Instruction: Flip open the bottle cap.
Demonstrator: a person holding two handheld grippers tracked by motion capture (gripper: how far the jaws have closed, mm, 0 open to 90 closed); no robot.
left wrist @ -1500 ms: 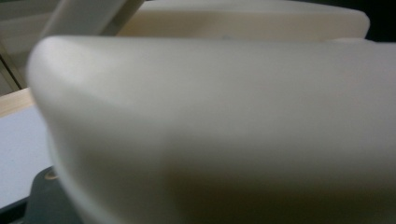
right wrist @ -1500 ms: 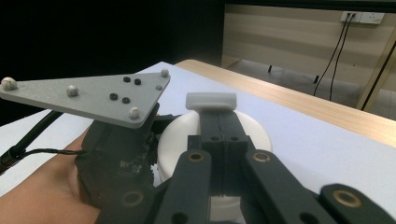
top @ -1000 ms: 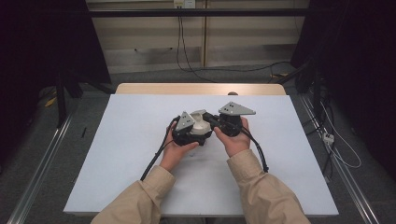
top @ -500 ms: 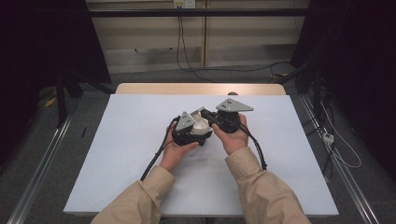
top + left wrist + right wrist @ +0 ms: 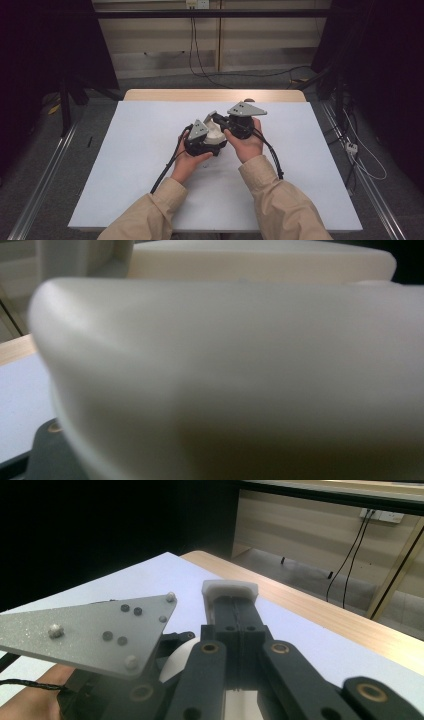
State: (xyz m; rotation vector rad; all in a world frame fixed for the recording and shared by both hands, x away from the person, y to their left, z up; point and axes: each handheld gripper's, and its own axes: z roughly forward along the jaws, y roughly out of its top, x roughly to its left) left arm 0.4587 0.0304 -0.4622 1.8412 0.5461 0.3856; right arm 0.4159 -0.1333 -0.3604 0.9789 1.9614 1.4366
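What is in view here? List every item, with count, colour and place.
table: one, light wood, centre, far edge bare
sheet: one, white, covering the table top
white object: one, cream-white, between the two grippers; blurred, whether it is gripped is unclear
wall socket: one, white, top of the back wall
cables: several, black, hanging down the wall to the floor
left hand-held gripper: one, black with grey plate, jaws shut
right hand-held gripper: one, black with grey plate, jaws shut
sleeves: two, beige, bottom edge
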